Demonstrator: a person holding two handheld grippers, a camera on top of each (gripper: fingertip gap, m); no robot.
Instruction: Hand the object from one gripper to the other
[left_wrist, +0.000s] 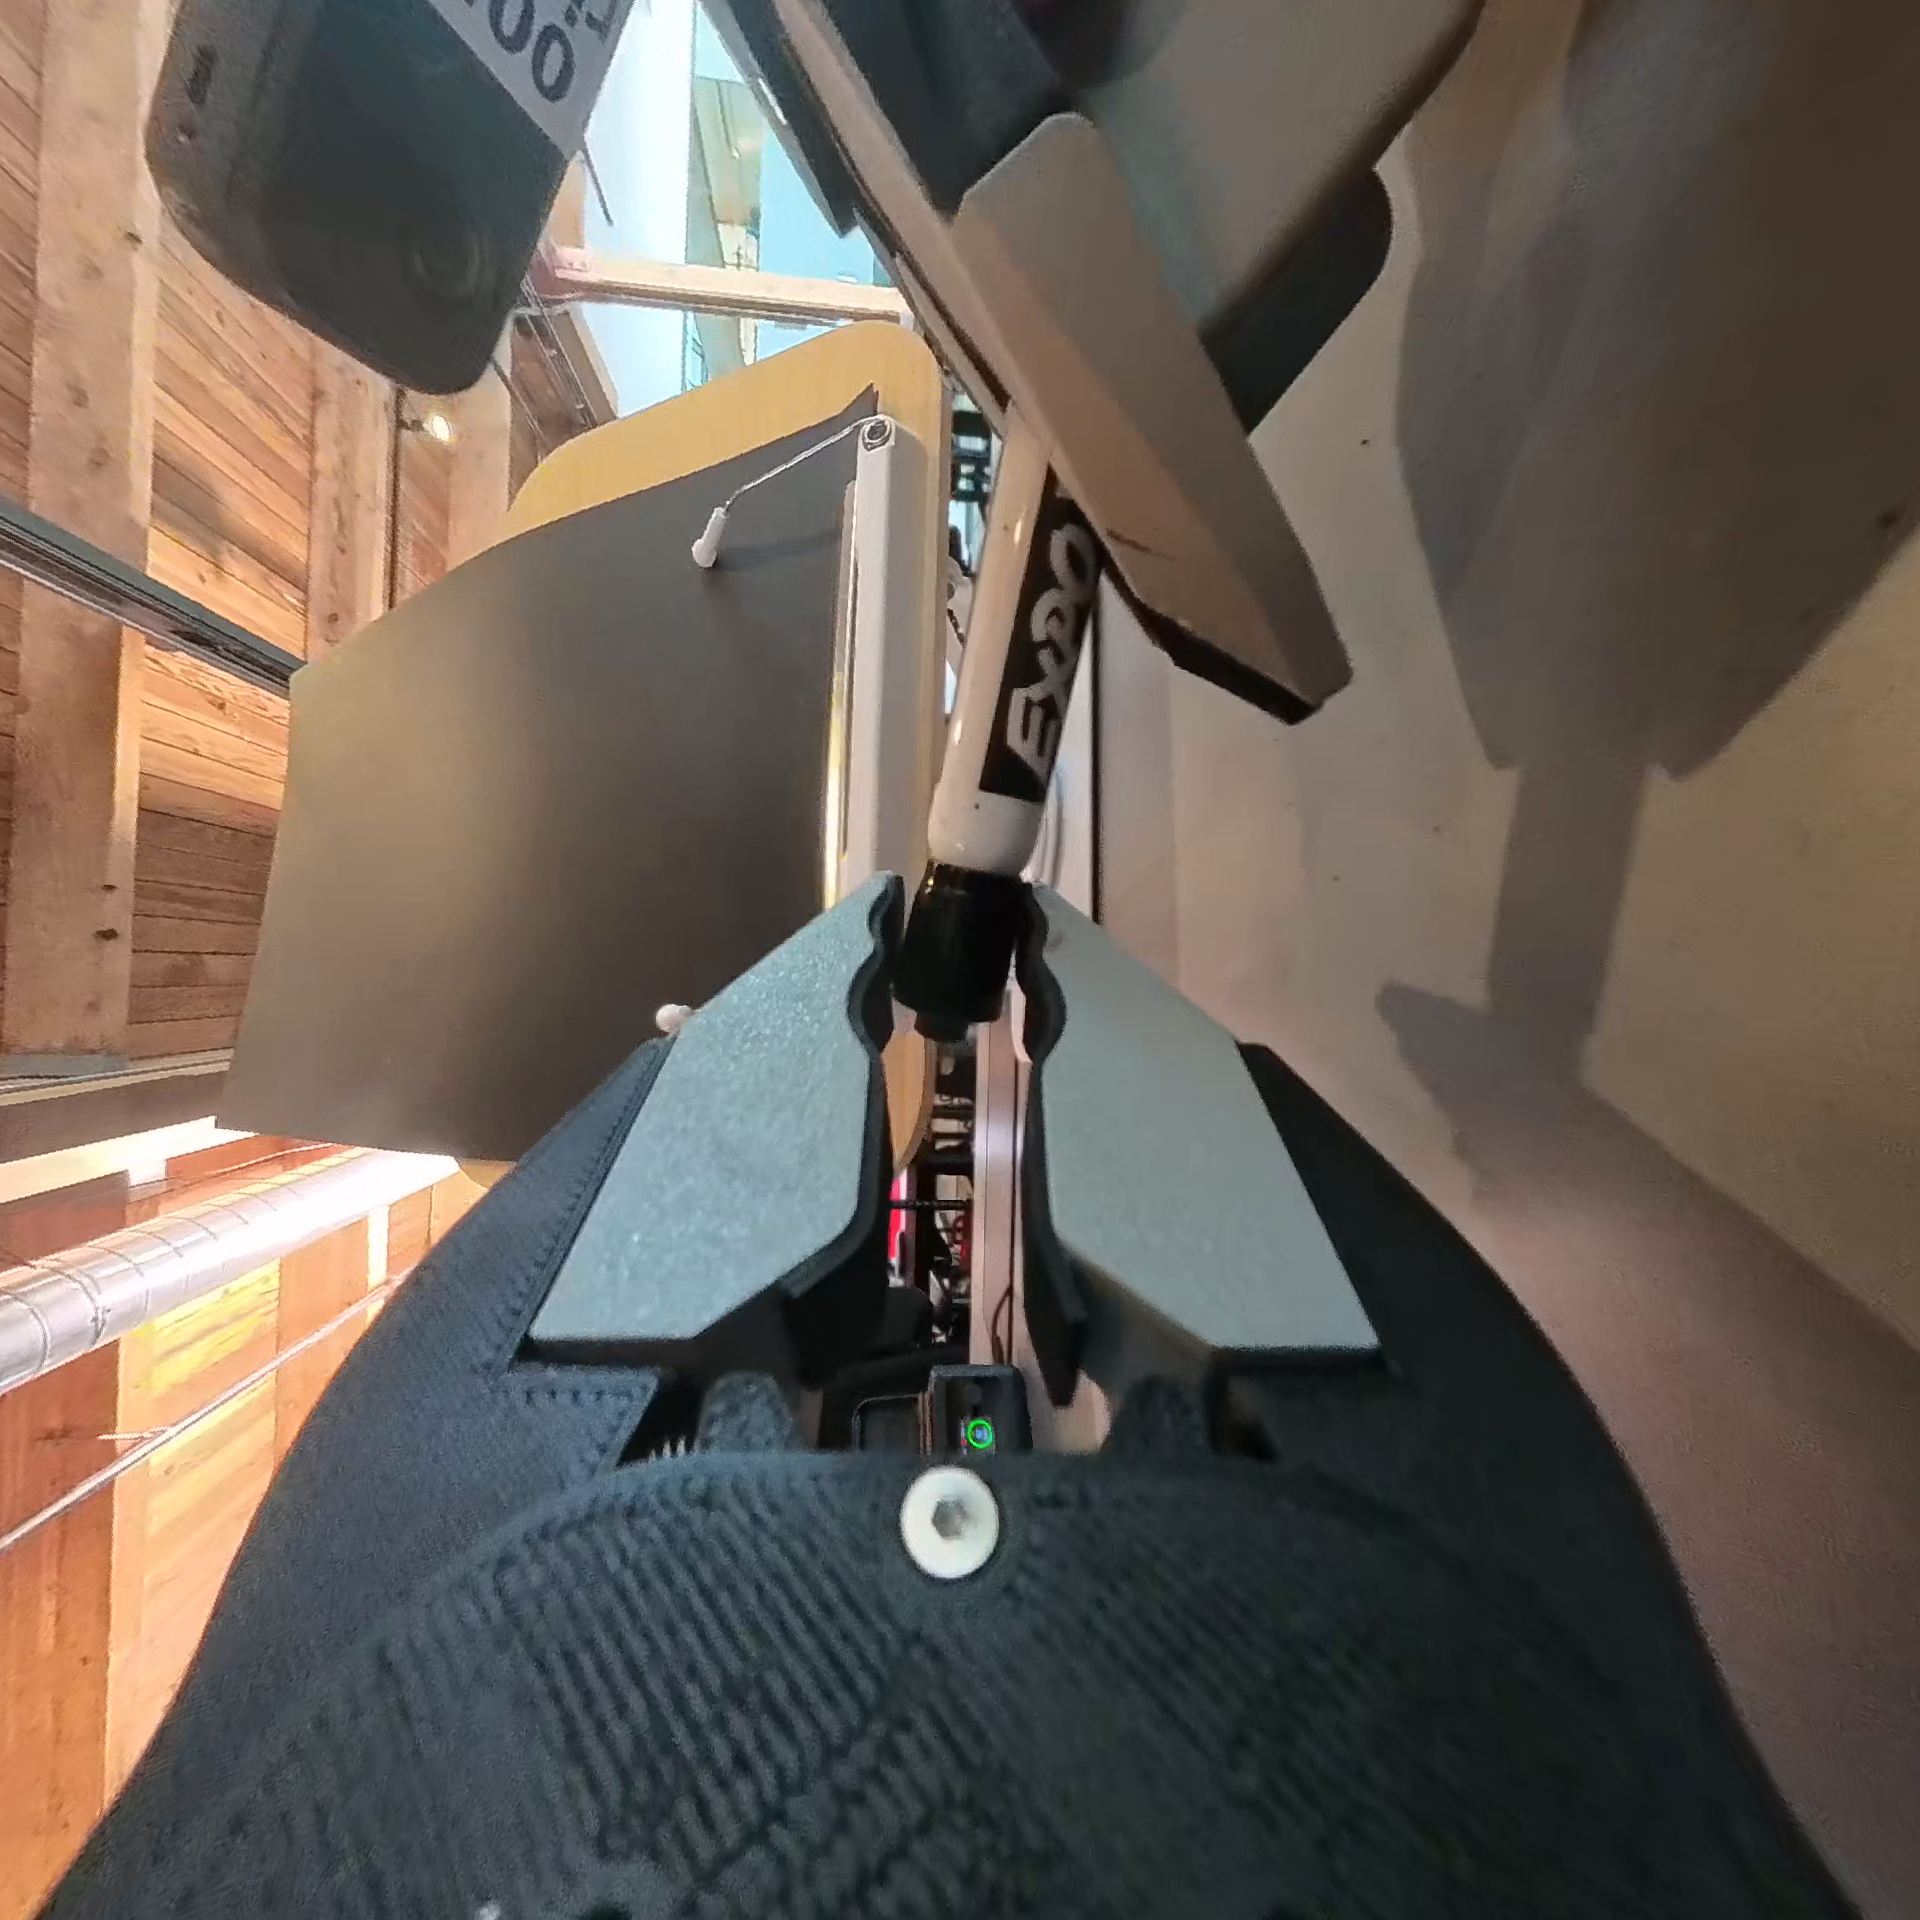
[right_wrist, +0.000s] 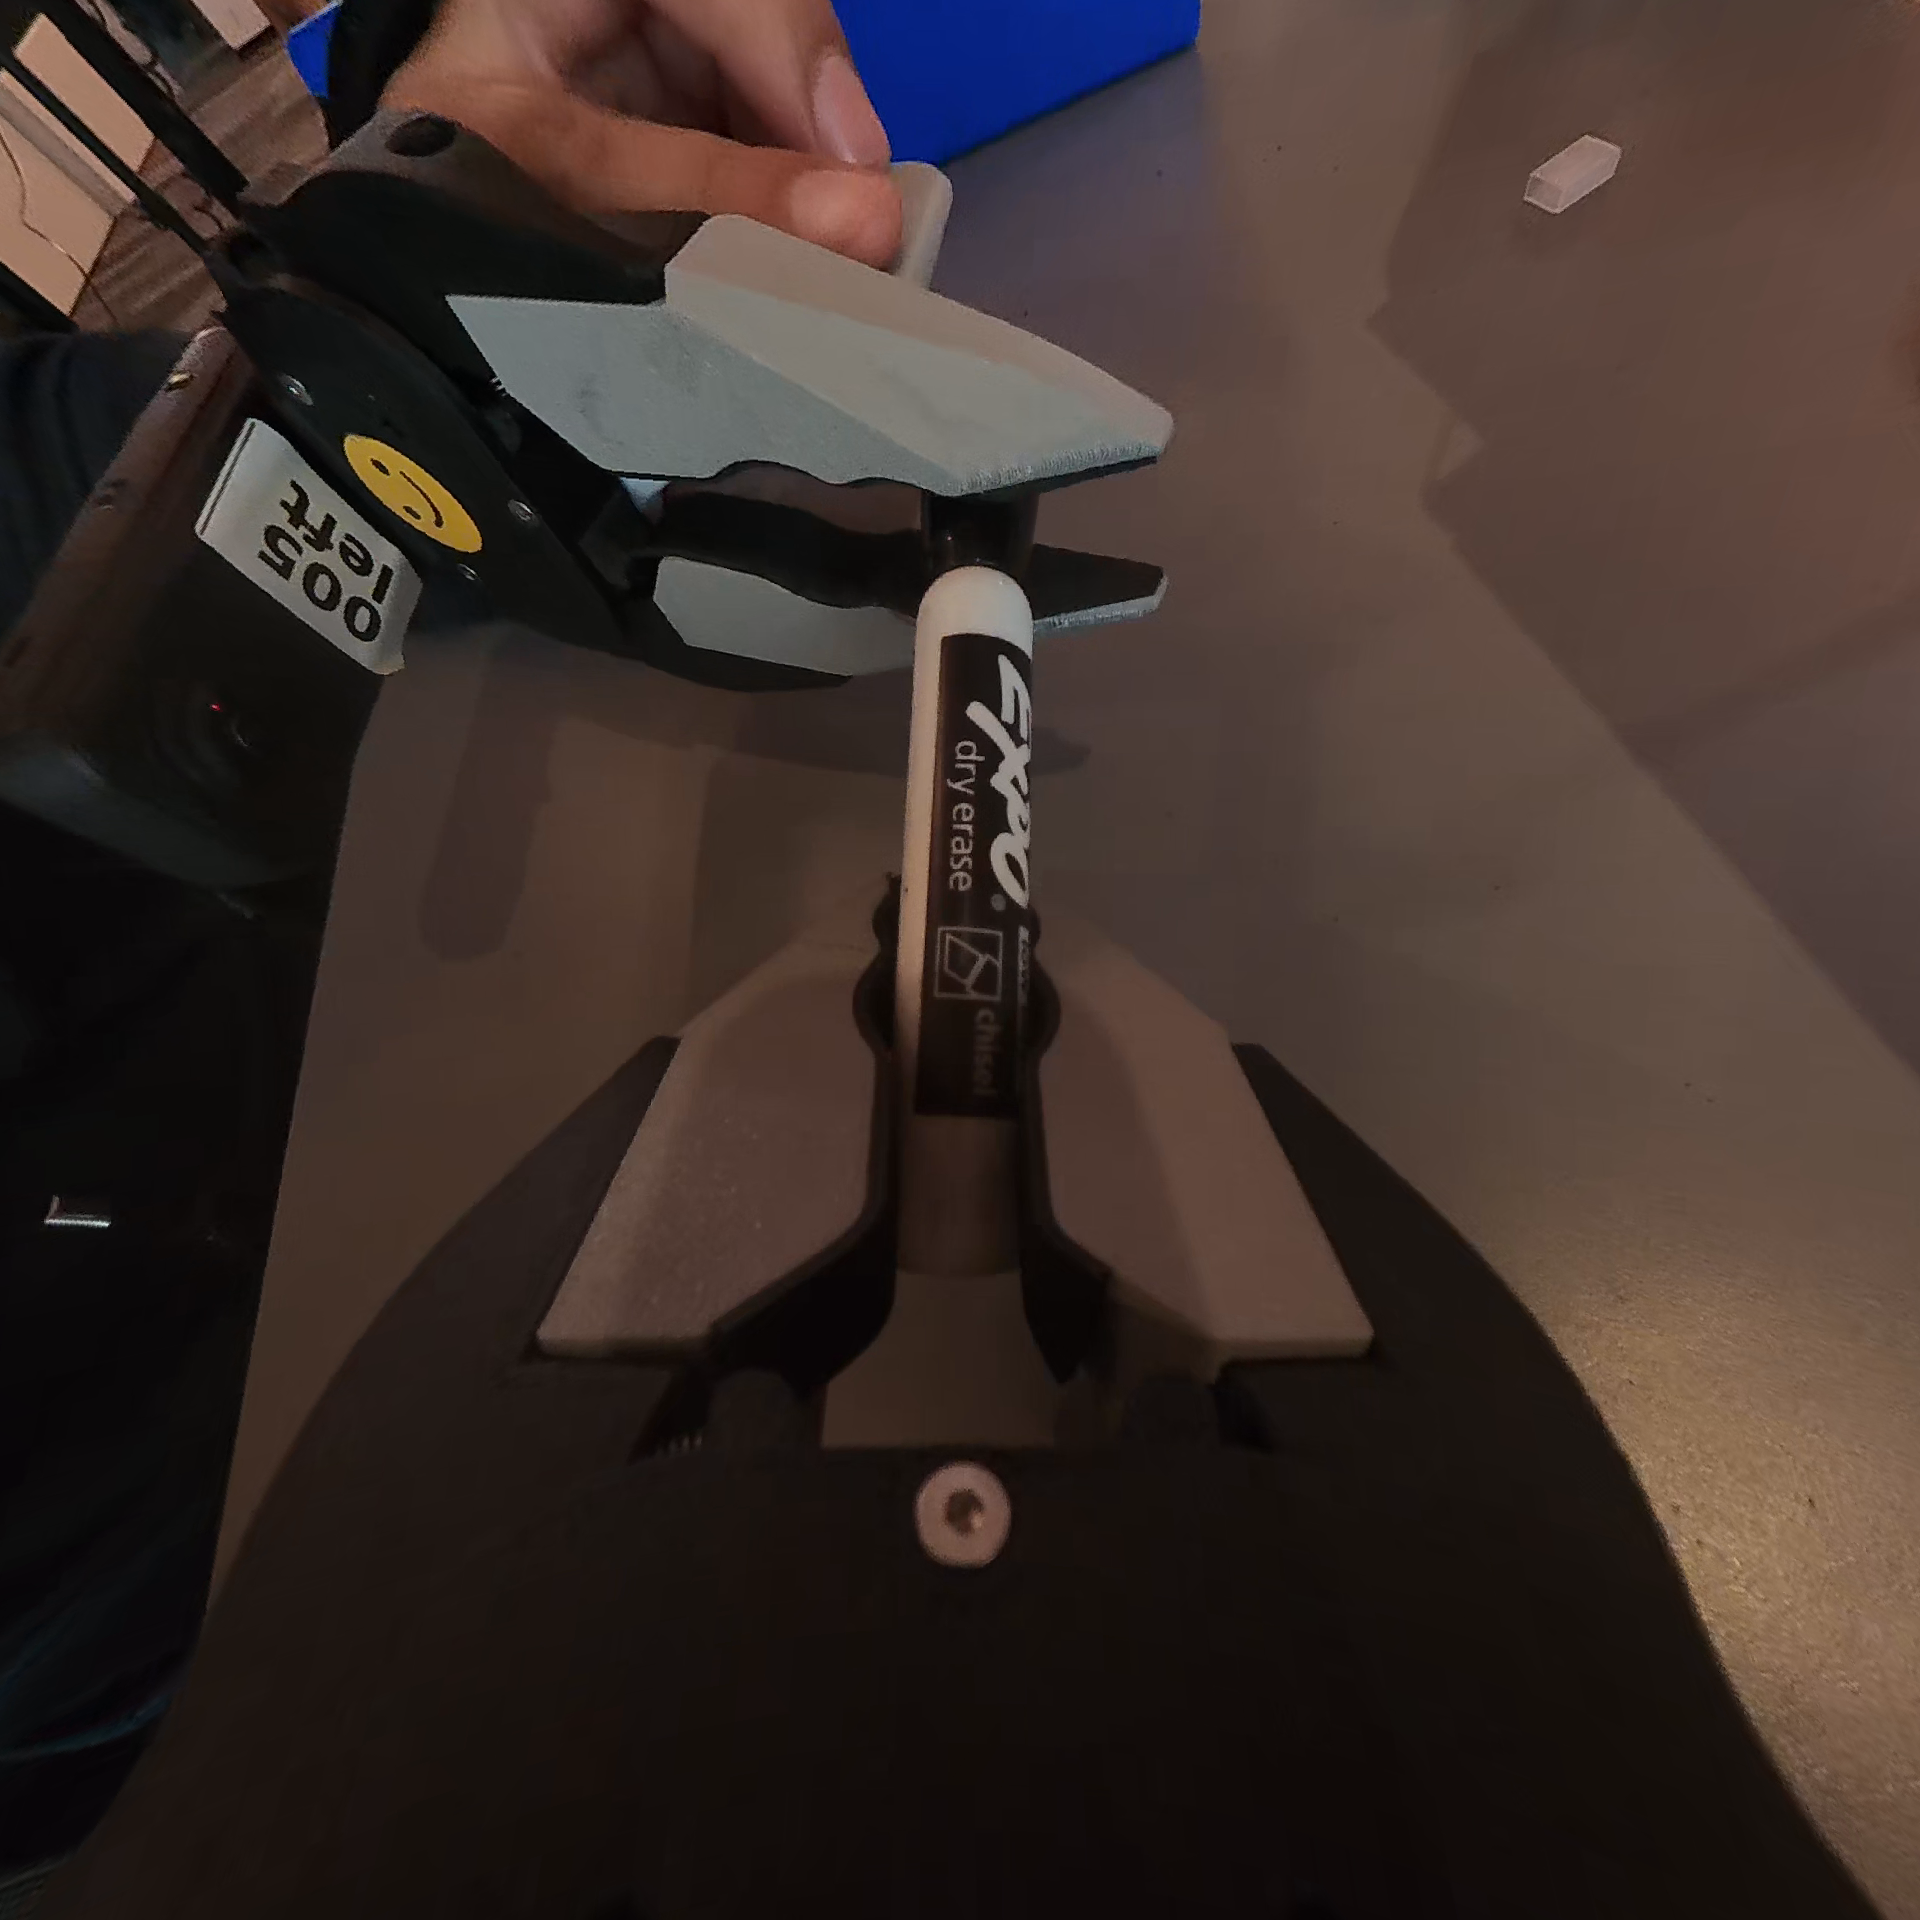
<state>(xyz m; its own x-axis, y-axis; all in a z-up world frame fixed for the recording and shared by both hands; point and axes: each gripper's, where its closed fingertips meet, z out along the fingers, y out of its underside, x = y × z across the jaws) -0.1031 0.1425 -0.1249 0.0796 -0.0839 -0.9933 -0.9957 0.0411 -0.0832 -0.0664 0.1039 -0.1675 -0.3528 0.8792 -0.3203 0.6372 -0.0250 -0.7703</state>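
A white dry-erase marker with a black label (right_wrist: 971, 831) hangs in the air between both grippers. My right gripper (right_wrist: 966, 966) is shut on the marker's barrel. My left gripper (left_wrist: 956, 935) is shut on the marker's black end (left_wrist: 951, 961), with both fingers touching it. In the right wrist view the left gripper (right_wrist: 1039, 520) comes in from the left, and a hand (right_wrist: 675, 114) holds it. In the left wrist view the marker (left_wrist: 1023, 707) runs upward, and the right gripper's grey fingers (left_wrist: 1143, 468) cover its far end.
A grey table (right_wrist: 1455, 935) lies below the grippers. A blue bin (right_wrist: 997, 73) stands at its far edge and a small clear block (right_wrist: 1574, 171) lies at the far right. A dark flat panel (left_wrist: 561, 779) and wooden walls (left_wrist: 208, 520) fill the left wrist view. There is about 7 cm between the tips of the two grippers.
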